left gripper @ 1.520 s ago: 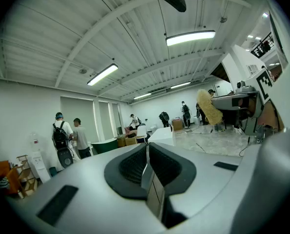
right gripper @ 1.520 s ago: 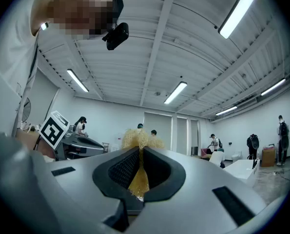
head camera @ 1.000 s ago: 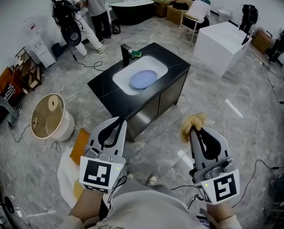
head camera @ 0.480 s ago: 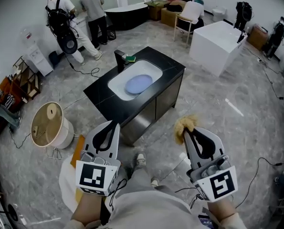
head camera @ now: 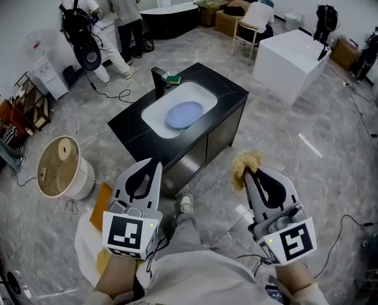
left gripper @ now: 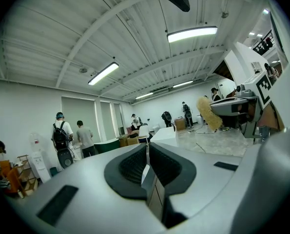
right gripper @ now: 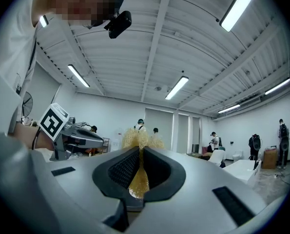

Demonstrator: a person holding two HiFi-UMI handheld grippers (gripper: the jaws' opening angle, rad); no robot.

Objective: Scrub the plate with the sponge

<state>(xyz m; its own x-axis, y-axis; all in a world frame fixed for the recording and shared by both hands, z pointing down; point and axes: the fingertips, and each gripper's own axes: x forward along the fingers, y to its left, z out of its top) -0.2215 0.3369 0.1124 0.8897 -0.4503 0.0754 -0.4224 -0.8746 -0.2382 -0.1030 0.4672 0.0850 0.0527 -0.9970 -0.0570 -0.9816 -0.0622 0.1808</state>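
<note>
Head view looked steeply down on a grey marble-like floor (head camera: 316, 145) in a large room with white walls. In the middle stood a black cabinet (head camera: 223, 94) with a white sink (head camera: 149, 115) set in its top. The blue plate (head camera: 183, 114) lay flat in the sink. A black faucet (head camera: 158, 81) stood at the far edge of the sink, and a small green and yellow pad (head camera: 173, 79) lay on the black top just beside it.

Both tongs were well apart from the cabinet, at the near side of it. The left gripper (head camera: 155, 164) had its jaws together and nothing between them. The right gripper (head camera: 247, 174) was clamped on the yellowish fibrous sponge (head camera: 248, 162); a tuft of it stood out beyond the tips. Both pointed about level.

On the floor at the left lay a round beige drum-like thing (head camera: 60, 167). Further back at the left two persons (head camera: 103, 18) stood with their backs to the camera, near a white water dispenser (head camera: 46, 65) and a dark bathtub (head camera: 169, 11). At the right stood a white block (head camera: 290, 59), with a white chair (head camera: 257, 19) behind it. Cables ran over the floor. In the gripper views the ceiling was white and ribbed, with long tube lamps (left gripper: 191, 33).
</note>
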